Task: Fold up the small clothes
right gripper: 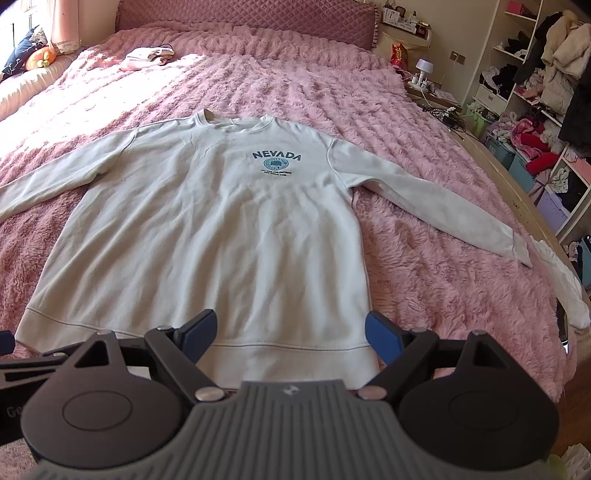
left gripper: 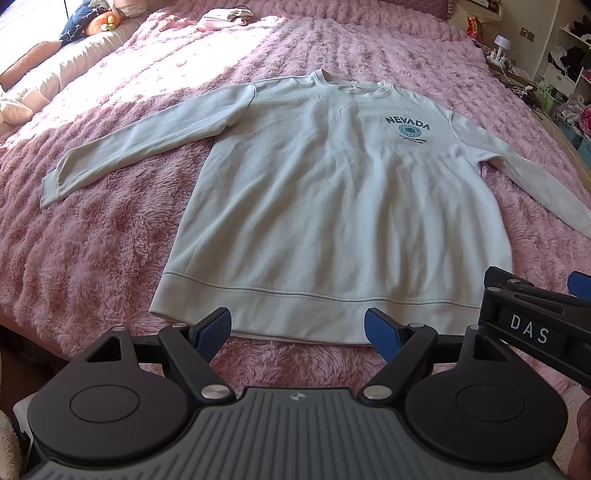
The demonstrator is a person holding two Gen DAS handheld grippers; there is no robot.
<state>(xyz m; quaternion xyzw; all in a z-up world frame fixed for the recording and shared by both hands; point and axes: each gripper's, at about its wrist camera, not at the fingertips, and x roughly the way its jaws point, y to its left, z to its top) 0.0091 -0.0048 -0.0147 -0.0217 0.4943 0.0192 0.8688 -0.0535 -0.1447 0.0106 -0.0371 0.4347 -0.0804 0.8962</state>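
Blue-padded and spread wide, the left gripper [left gripper: 297, 334] hangs above the hem of a pale sweatshirt [left gripper: 332, 206], holding nothing; the right gripper [right gripper: 290, 338] is likewise wide and empty over the same hem. The sweatshirt lies flat, front up, on a fluffy pink blanket [right gripper: 424, 258], its long axis running away from the cameras, collar at the far end, sleeves angled outward. Beyond, a small pinkish garment [right gripper: 149, 55] sits near the headboard [right gripper: 243, 18].
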